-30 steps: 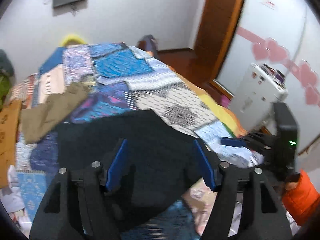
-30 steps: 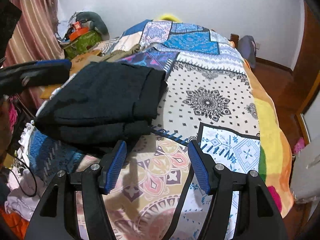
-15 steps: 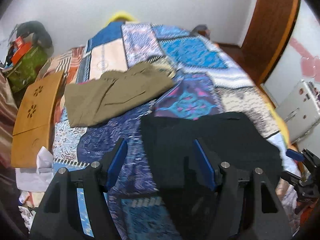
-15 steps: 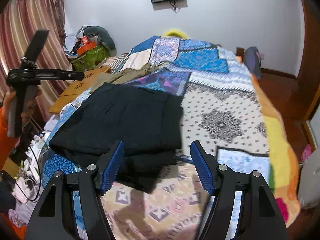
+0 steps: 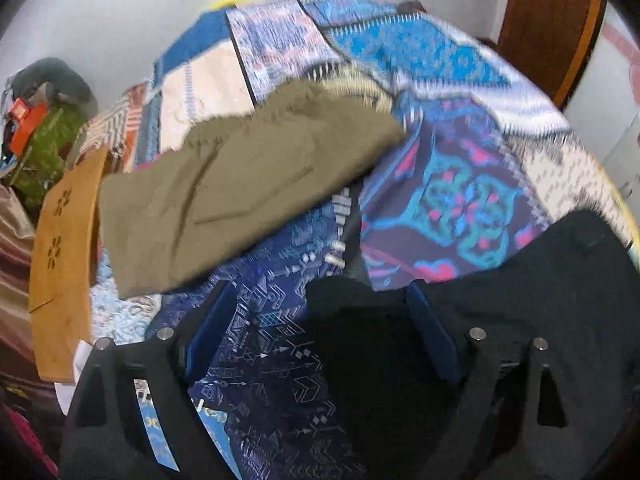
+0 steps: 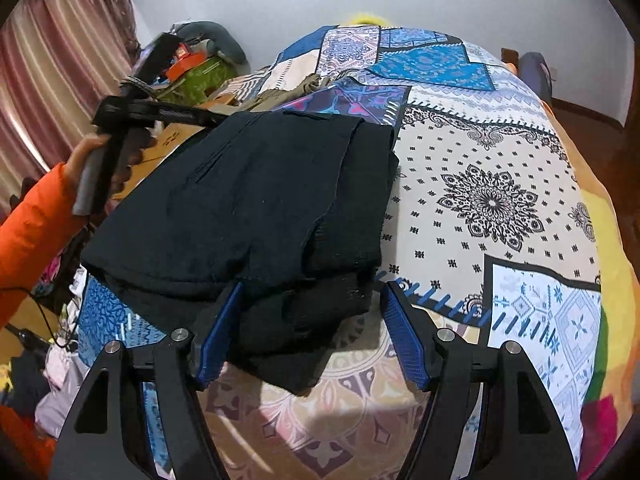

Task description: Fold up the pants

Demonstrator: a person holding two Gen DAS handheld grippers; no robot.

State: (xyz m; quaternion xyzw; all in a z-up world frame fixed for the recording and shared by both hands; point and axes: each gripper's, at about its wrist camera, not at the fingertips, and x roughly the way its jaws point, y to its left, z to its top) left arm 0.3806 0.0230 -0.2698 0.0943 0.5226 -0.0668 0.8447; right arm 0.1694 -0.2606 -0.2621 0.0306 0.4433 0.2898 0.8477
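Observation:
Folded black pants (image 6: 256,208) lie on the patterned bedspread (image 6: 492,200); they also show at the lower right of the left wrist view (image 5: 520,320). My right gripper (image 6: 312,332) is open, its blue pads either side of the pants' near folded edge. My left gripper (image 5: 320,332) is open and empty above the pants' left edge and the bedspread (image 5: 272,360); it also shows in the right wrist view (image 6: 200,114), held up at the far left corner of the pants. Olive-green pants (image 5: 240,184) lie folded further back on the bed.
A wooden board (image 5: 64,256) leans at the bed's left side. Clutter with a green bag (image 5: 44,148) sits in the left corner. A curtain (image 6: 60,80) hangs at left. A wooden door (image 5: 548,20) stands at right. The bed's yellow-orange edge (image 6: 616,300) runs down the right.
My left gripper has swung left and forward, so the olive pants now fill its view and the black pants sit lower right. My right gripper has come down closer to the black pants' near edge.

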